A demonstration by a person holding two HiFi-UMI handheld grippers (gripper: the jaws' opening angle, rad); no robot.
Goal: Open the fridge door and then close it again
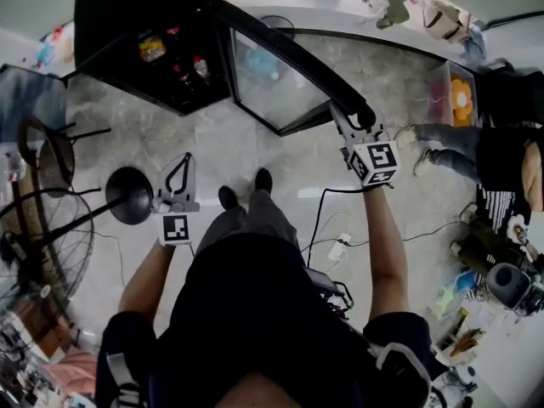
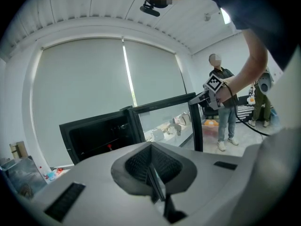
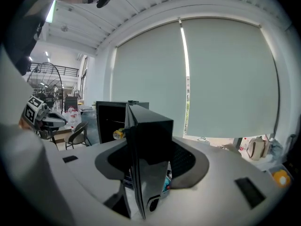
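Now door stands open off fridge, right gripper jaws pinch its free edge, left gripper jaws pressed together, empty; rigid glass panel, should swing easy from there.

The right gripper has its jaws closed on the free edge of the black fridge door, which stands upright between them and fills the gap from pad to pad (the dark ribbed pads show on either side of it). Behind the door, to the left, the fridge stands open with a dark interior, and a yellow can lies on a shelf inside. Further left, the left gripper shows at the frame edge with its marker cube, in front of a chair and a tall fan. Pale roller blinds cover the wide window behind, and a white jug sits low on the right.
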